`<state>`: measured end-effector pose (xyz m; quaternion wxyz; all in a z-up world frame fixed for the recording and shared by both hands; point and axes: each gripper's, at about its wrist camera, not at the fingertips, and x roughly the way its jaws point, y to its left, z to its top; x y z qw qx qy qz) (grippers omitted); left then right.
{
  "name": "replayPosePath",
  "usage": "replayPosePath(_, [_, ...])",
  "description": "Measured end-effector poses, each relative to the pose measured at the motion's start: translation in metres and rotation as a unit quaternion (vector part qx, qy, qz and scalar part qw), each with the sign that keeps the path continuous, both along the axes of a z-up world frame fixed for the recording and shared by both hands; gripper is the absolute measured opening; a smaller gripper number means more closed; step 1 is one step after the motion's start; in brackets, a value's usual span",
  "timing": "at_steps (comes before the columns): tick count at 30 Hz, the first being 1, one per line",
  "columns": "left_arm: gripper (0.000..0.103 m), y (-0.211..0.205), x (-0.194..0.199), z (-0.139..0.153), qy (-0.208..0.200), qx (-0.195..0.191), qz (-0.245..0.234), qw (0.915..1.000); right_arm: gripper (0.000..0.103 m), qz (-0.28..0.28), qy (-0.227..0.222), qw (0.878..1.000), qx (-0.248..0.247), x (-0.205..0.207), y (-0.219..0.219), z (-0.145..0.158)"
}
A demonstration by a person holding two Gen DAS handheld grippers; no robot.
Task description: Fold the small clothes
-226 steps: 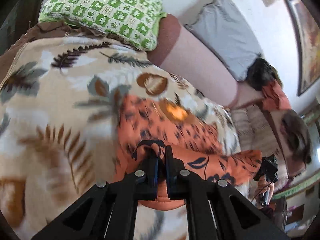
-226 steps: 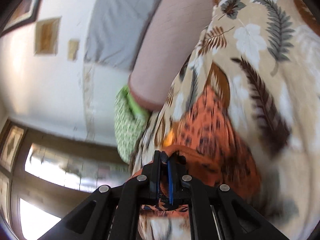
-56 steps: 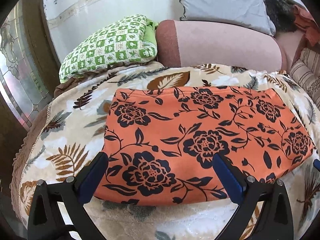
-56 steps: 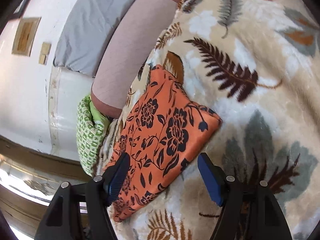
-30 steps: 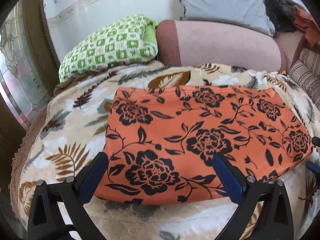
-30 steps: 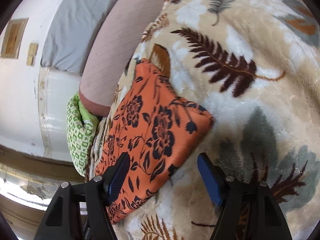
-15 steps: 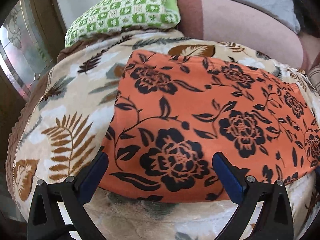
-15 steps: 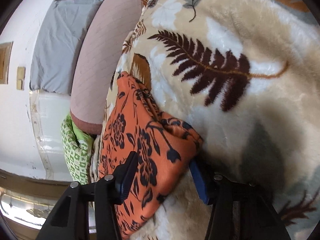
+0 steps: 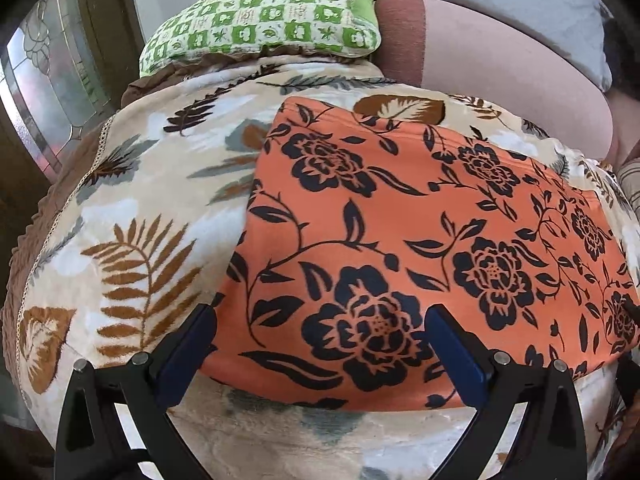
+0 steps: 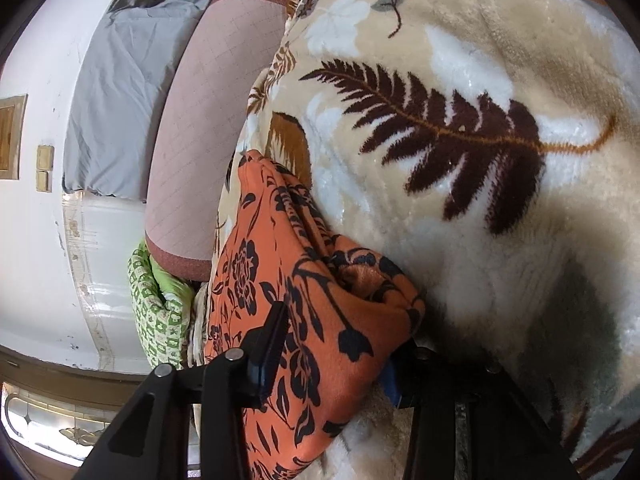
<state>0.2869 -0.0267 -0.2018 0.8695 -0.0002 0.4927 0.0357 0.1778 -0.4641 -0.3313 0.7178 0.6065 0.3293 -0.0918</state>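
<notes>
An orange garment with black flowers (image 9: 400, 232) lies folded flat on a leaf-print blanket (image 9: 132, 208). My left gripper (image 9: 320, 352) stands open and wide over the garment's near left part, one blue pad (image 9: 188, 348) at its left edge and the other on the cloth. In the right wrist view my right gripper (image 10: 332, 364) has the garment's end corner (image 10: 328, 312) between its fingers. Its jaws are closing, and the cloth bunches up and fills the gap. One pad is hidden behind the fabric.
A green checked pillow (image 9: 264, 16) and a pink bolster (image 9: 500, 68) lie behind the garment, with a grey pillow (image 10: 116, 108) against the white wall. A glass door (image 9: 44, 92) stands at the left. The blanket's edge (image 9: 52, 216) drops off on that side.
My left gripper has come lower and nearer to the garment's near left edge. The right jaws have narrowed around the garment's end corner, which now bunches between them.
</notes>
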Motion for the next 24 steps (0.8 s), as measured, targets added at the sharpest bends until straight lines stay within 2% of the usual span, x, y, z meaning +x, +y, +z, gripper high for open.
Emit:
replayPosePath(5, [0.103, 0.000, -0.003, 0.007, -0.017, 0.002, -0.008, 0.9998, 0.048, 0.009, 0.010, 1.000, -0.009, 0.003, 0.004, 0.009])
replayPosePath(6, [0.103, 0.002, -0.004, 0.010, -0.025, 0.001, -0.007, 0.9997, 0.053, 0.013, 0.015, 1.000, -0.009, 0.003, 0.006, 0.011])
replayPosePath(8, [0.103, 0.004, -0.005, 0.015, -0.036, -0.001, -0.005, 0.9993, 0.053, 0.015, 0.031, 0.999, -0.019, 0.000, 0.007, 0.017])
replayPosePath(12, [0.103, 0.006, -0.008, 0.025, -0.058, -0.002, 0.001, 0.9983, 0.054, -0.034, 0.047, 0.993, -0.103, -0.021, -0.004, 0.047])
replayPosePath(15, [0.103, 0.004, -0.011, 0.029, -0.068, 0.001, -0.001, 0.9977, 0.054, -0.063, 0.037, 0.980, -0.183, -0.033, -0.008, 0.075])
replayPosePath(17, [0.103, 0.003, -0.012, 0.030, -0.073, 0.001, -0.003, 0.9973, 0.054, -0.043, 0.010, 0.973, -0.227, -0.030, -0.001, 0.090])
replayPosePath(18, [0.103, 0.002, -0.012, 0.030, -0.074, 0.001, -0.005, 0.9973, 0.052, -0.015, -0.001, 0.969, -0.246, -0.024, 0.006, 0.096])
replayPosePath(19, [0.103, 0.000, -0.012, 0.030, -0.075, 0.002, -0.005, 0.9972, 0.045, 0.012, -0.009, 0.966, -0.259, -0.018, 0.015, 0.099])
replayPosePath(21, [0.103, -0.002, -0.013, 0.030, -0.076, 0.006, -0.008, 0.9970, 0.033, 0.066, -0.018, 0.960, -0.271, -0.006, 0.034, 0.100])
replayPosePath(24, [0.103, -0.006, -0.013, 0.029, -0.077, 0.011, -0.012, 0.9969, 0.031, 0.111, -0.014, 0.952, -0.285, 0.007, 0.055, 0.098])
